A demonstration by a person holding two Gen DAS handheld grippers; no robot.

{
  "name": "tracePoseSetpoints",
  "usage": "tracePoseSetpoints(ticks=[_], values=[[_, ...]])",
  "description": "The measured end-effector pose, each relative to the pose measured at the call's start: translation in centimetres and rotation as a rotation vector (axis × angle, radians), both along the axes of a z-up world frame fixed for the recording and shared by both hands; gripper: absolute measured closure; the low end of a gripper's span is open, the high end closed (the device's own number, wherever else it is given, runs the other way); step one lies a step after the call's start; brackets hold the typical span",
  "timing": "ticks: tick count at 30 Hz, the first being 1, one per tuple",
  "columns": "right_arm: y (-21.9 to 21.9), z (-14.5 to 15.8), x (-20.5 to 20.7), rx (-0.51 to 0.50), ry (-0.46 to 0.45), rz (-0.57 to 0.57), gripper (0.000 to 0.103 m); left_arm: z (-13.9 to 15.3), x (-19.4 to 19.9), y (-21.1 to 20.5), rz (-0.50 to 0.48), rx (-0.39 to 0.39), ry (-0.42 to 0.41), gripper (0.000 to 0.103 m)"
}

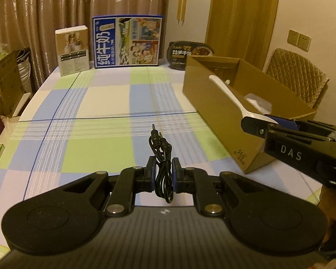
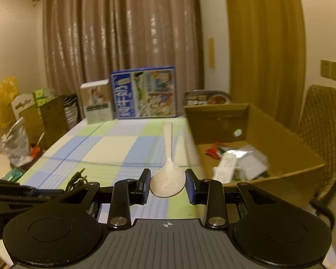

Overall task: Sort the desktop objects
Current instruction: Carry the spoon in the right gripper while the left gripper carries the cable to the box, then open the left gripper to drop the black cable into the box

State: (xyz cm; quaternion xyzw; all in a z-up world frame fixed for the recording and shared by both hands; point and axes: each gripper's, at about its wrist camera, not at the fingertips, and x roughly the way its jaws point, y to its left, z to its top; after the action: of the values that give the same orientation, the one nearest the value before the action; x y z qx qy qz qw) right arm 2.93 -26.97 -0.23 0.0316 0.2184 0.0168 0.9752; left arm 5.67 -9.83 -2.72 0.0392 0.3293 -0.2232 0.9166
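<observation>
Left gripper pinching coiled black audio cable above checked tablecloth, right gripper clamped on white plastic spoon by its bowl, open brown cardboard box at right, part-filled.

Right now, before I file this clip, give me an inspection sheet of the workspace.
Surface: table under a checked cloth; its middle is bare.
Job's things: black audio cable and white rice spoon, both lifted off the cloth; open cardboard box on the table's right already holds packets and wrappers.
Clutter: blue milk carton box, small white box and black food bowl line the far edge.
Grippers: left gripper shut on the bundled cable; right gripper shut on the spoon's bowl, handle pointing away.
Cables: only the held one.
Surroundings: curtains, a quilted chair, boxes and bags left of the table.
</observation>
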Motion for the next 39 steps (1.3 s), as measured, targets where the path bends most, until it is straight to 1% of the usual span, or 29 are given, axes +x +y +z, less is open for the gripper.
tracePoseSetpoints(ticks=[5, 9, 18, 24, 28, 33, 39], values=[[-2.6, 1.7, -0.6, 0.014, -0.020, -0.059, 0.073, 1.1, -0.5, -2.3, -0.036, -0.006, -0.013, 0.093], [-5.1, 2.9, -0.7, 0.033, -0.025, -0.096, 0.073, 2.3, -0.8, -4.9, -0.078, -0.018, -0.030, 0.093], [-10.8, 4.4, -0.5, 0.034, -0.034, -0.165, 0.073, 4.4, 0.0, -11.4, -0.169, -0.035, -0.056, 0.092], [-13.4, 5.0, 1.1, 0.074, -0.027, -0.174, 0.073, 4.8, 1.8, -14.7, -0.194, -0.047, -0.058, 0.092], [-14.1, 5.1, 2.8, 0.045, -0.030, -0.182, 0.073, 4.9, 3.7, -16.8, -0.209, -0.050, -0.056, 0.092], [-15.3, 4.3, 5.4, 0.045, -0.011, -0.180, 0.073, 4.4, 6.7, -18.8, -0.211, -0.065, -0.038, 0.093], [-15.8, 3.3, 7.6, 0.036, 0.006, -0.169, 0.073, 3.4, 9.5, -20.5, -0.220, -0.062, -0.020, 0.092]])
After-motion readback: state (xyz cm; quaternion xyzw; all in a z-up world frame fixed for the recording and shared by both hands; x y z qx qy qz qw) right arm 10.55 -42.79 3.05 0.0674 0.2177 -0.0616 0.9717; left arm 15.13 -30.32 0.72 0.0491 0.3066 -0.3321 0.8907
